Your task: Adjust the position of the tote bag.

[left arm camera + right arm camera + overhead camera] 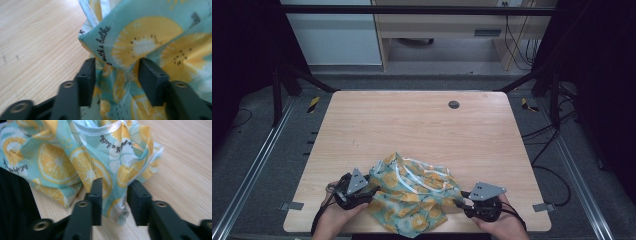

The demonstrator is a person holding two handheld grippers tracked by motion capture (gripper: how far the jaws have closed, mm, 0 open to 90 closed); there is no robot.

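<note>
From the high view, we see the lemon-print cloth [414, 195] crumpled in a heap at the near edge of the wooden table [412, 125], lying between the two grippers with its long axis running roughly from nine o'clock to three o'clock. The left gripper [371, 191] sits at the heap's nine o'clock side and the right gripper [460, 198] at its three o'clock side, each touching the fabric's edge; neither hand is clearly nearer, and both forearms come in low from six o'clock with the tools pointing inward at one another. In the left gripper view, the cloth [150, 45] rises straight ahead at twelve o'clock and hangs down into the gap; the jaws stand apart with a fold between them, not yet pinched, so we judge the left gripper [116, 75] released. In the right gripper view, a bunched, hemmed edge of the cloth [75, 162] dips between the jaws of the right gripper [114, 200], which likewise stand apart and unclenched. We judge that closing both on these opposite edges would let the heap be drawn out flat.
</note>
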